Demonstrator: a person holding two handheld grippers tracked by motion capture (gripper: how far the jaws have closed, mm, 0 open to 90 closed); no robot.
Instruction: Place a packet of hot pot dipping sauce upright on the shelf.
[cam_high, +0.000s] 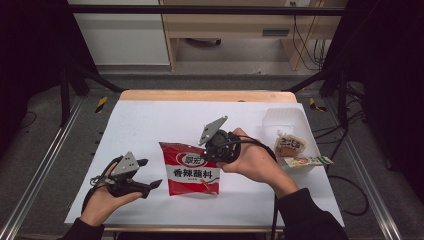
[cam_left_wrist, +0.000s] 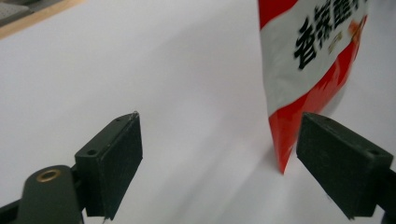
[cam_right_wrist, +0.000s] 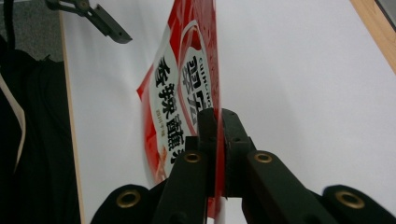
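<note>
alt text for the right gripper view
The right gripper is shut on the edge of a red and white packet, held on edge over a white table. The open left gripper shows at top left.

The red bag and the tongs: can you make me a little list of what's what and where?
bag: red packet with white band, on white table
right tongs: shut on the bag's edge
left tongs: open, beside the bag's corner, not touching
tub: clear, empty-looking tub at far right
snacks: two small packets in front of the tub
</note>
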